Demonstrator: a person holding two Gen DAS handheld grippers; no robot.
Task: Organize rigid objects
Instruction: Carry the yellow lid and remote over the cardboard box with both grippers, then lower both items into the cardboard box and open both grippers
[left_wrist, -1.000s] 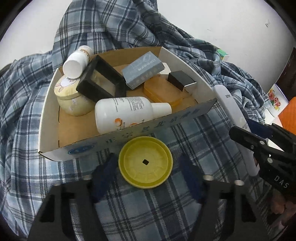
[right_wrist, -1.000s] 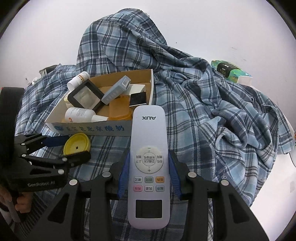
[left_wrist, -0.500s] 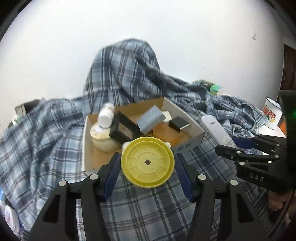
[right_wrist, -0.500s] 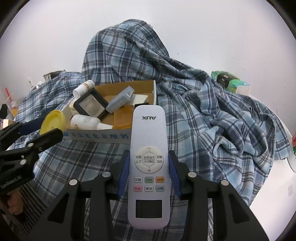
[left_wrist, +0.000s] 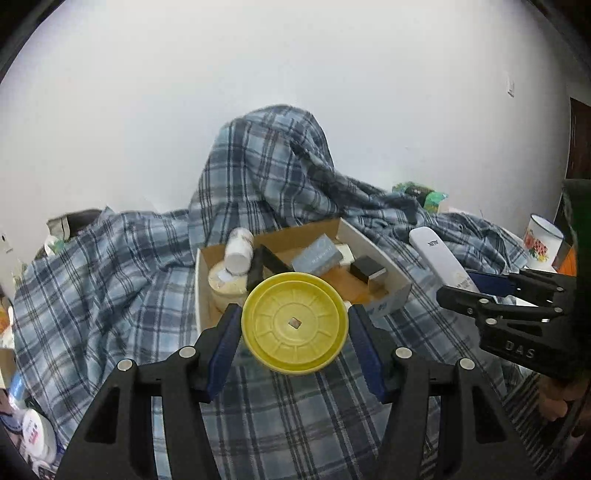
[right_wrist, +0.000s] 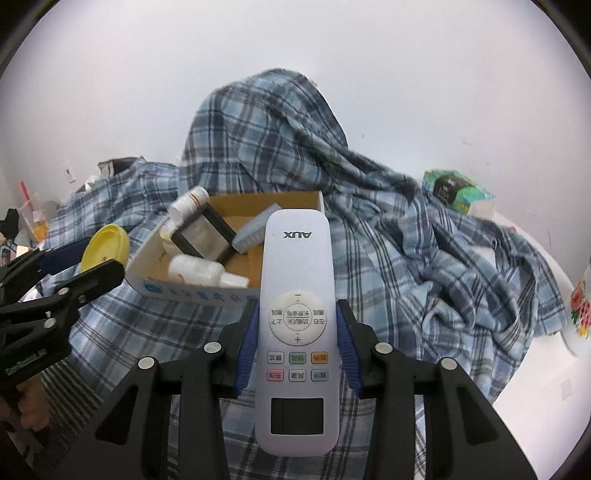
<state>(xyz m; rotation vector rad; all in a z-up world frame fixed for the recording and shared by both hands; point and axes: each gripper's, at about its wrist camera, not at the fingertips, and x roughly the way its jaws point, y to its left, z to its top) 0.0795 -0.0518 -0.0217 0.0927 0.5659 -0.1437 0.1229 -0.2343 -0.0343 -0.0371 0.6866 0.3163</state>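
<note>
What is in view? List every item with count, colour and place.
Lid: one, yellow, held by the left gripper.
Remote: one, white, held by the right gripper.
Box: one, cardboard, on the cloth, open top.
Bottles: two, white; one lying at the box front, one at the back-left.
Jar: one, cream, inside the box, left.
Case: one, black, tilted in the box.
Carton: one, grey-blue, in the box.
Cloth: one, blue plaid, under everything.
Mug: one, white, floral, far right.
Left gripper: black, blue pads.
Right gripper: black, blue pads.
</note>
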